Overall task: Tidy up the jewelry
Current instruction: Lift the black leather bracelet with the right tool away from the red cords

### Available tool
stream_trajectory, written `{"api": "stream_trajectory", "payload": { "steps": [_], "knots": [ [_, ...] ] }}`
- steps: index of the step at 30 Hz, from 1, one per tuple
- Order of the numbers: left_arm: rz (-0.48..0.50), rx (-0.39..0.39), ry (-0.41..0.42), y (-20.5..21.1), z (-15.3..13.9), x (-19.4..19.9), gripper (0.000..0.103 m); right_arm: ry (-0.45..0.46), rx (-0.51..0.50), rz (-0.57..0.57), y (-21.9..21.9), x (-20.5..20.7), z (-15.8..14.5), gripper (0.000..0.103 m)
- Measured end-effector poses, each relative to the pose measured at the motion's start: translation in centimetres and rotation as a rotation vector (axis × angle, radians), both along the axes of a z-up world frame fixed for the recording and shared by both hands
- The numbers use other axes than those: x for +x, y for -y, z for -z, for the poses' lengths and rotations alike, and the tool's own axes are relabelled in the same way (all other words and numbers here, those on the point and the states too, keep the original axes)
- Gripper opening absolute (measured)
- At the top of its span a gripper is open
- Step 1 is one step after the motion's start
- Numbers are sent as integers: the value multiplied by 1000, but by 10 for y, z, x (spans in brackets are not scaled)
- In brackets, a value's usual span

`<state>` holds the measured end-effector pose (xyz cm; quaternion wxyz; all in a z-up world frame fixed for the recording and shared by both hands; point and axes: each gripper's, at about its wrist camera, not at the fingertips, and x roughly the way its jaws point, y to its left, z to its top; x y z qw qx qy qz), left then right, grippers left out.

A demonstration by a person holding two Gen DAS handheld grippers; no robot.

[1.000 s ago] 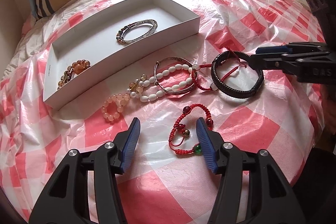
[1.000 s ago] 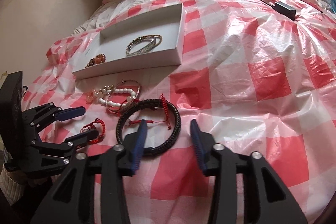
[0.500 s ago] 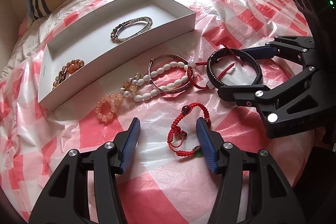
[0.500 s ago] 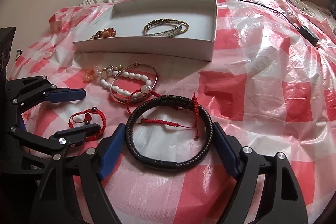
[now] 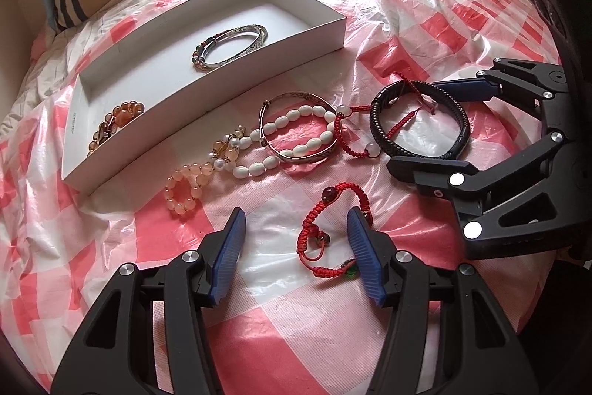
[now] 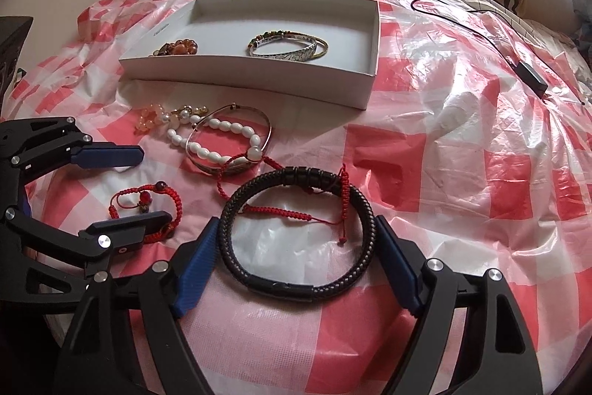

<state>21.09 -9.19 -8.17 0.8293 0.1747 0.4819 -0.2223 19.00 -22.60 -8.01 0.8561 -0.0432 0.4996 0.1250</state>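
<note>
In the last second the right gripper (image 6: 292, 254) has swung in and dropped low, so that the black braided bracelet (image 6: 296, 269), which lay ahead of its tips, now sits squarely between its spread fingers (image 6: 194, 274), each pad just outside the ring; I'd say a grasp is about to close, though I can't quite tell whether the pads already touch the leather. The left gripper (image 5: 296, 243) has hardly shifted: its fingers are wide apart too, with the red cord bracelet (image 5: 329, 232) lying loose between them, nearer the right-hand pad. The black bracelet is a thick plaited band with a smooth clasp section at its near side and a thin red knotted cord (image 6: 296, 211) draped across its far half. Just beyond the fingertips lie a white bead strand (image 6: 218, 143) tangled with a metal bangle (image 6: 264, 121), then peach beads (image 5: 183, 191). Farthest is the white box (image 6: 259, 76), already holding silver bangles (image 6: 288, 49) and amber beads (image 6: 177, 47).
</note>
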Motion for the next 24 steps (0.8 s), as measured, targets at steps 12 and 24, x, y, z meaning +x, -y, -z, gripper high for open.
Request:
{"api": "stream_trajectory", "payload": {
  "steps": [12, 24],
  "knots": [
    [1, 0, 1, 0, 0, 0, 57, 28, -36, 7, 2, -4, -5, 77],
    [3, 1, 5, -1, 0, 0, 57, 75, -93, -3, 0, -9, -18, 77]
  ]
}}
